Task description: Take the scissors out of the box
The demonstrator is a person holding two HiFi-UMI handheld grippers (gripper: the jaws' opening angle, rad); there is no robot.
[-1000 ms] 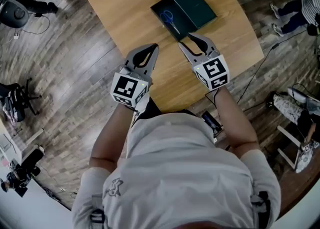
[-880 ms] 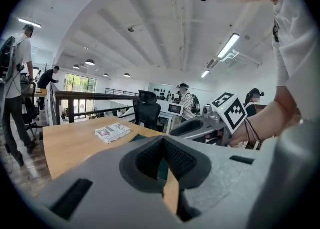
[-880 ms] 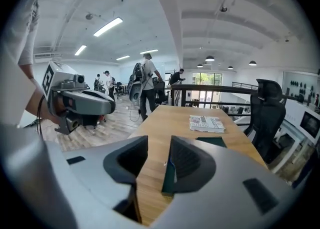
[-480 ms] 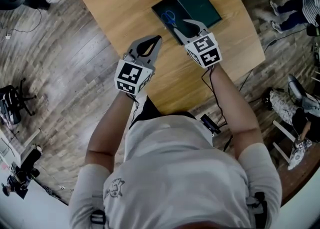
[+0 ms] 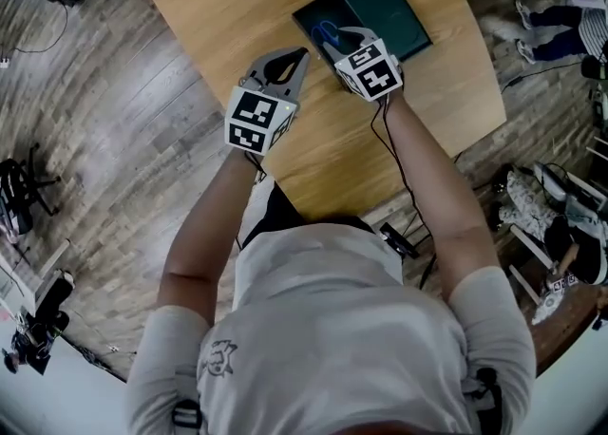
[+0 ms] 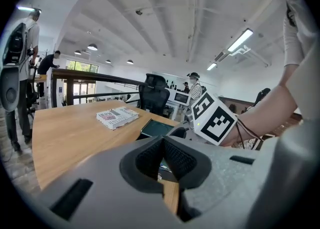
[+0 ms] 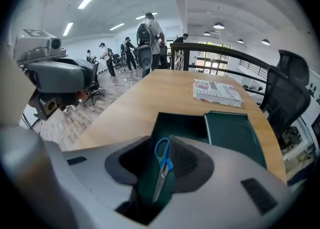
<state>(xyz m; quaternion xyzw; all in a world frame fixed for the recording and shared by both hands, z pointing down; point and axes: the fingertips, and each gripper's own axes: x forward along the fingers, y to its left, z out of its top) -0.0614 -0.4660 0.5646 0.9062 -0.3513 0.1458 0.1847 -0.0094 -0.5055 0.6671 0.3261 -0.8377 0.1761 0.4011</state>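
The left gripper (image 5: 296,56) hangs low over the wooden table (image 5: 218,6), its jaws closed tip to tip on nothing. Just beside it, the right gripper (image 5: 332,39) tilts down over the open dark green box (image 5: 312,13). Its jaws have just been closing but stand apart, and the scissors (image 7: 161,165) show in the gap between them, not yet pinched. The scissors lie flat in the box, blue handles pointing away from the person. The lid (image 5: 388,4) lies touching the box's far side, and a book (image 7: 218,92) lies farther along the table.

Left tongs (image 5: 301,52) closed, empty.
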